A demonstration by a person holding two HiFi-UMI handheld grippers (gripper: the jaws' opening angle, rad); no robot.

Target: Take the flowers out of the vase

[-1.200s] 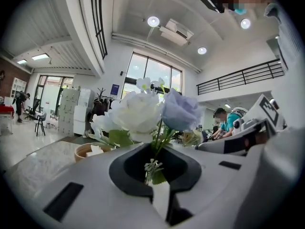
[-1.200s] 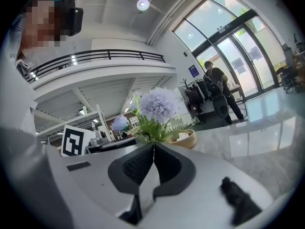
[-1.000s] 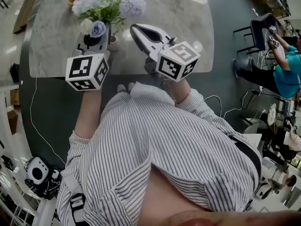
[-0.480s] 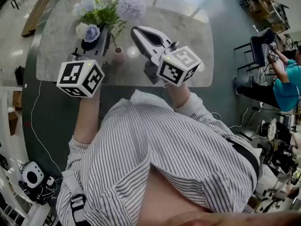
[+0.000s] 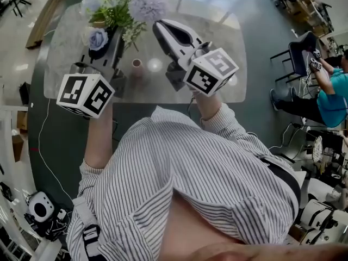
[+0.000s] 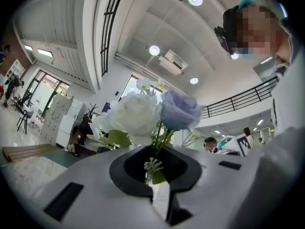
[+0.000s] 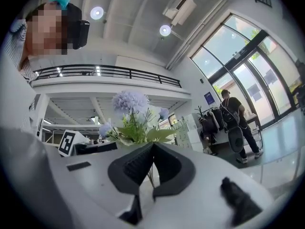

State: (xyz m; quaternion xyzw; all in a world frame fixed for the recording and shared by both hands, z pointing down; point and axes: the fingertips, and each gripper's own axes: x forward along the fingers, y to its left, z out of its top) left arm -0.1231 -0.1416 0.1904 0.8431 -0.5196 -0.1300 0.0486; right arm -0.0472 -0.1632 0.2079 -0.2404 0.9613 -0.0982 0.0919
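In the head view a bunch of artificial flowers [image 5: 122,4], white, blue and lilac with green leaves, hangs in the air over the far side of the marble table [image 5: 217,64]. The small pink vase [image 5: 136,63] stands below it with nothing in it. My left gripper [image 5: 111,37] is shut on the stems under a white rose [image 6: 133,116] and a blue rose [image 6: 178,109]. My right gripper [image 5: 157,25] is shut on a thin stem [image 7: 150,175] under a lilac pompom flower [image 7: 129,101]. Stems show between the jaws of the left gripper [image 6: 155,173] and the right gripper [image 7: 152,149].
A seated person in teal [image 5: 329,86] and dark chairs [image 5: 299,34] are off to the right. Cables [image 5: 43,162] run over the dark floor on the left, with camera gear [image 5: 41,206] at the lower left. A wooden bench [image 5: 46,15] lies past the table's left end.
Both grippers have risen with the flowers, which moved up and closer to the head camera. The stems have come away from the vase, which now stands alone on the table.
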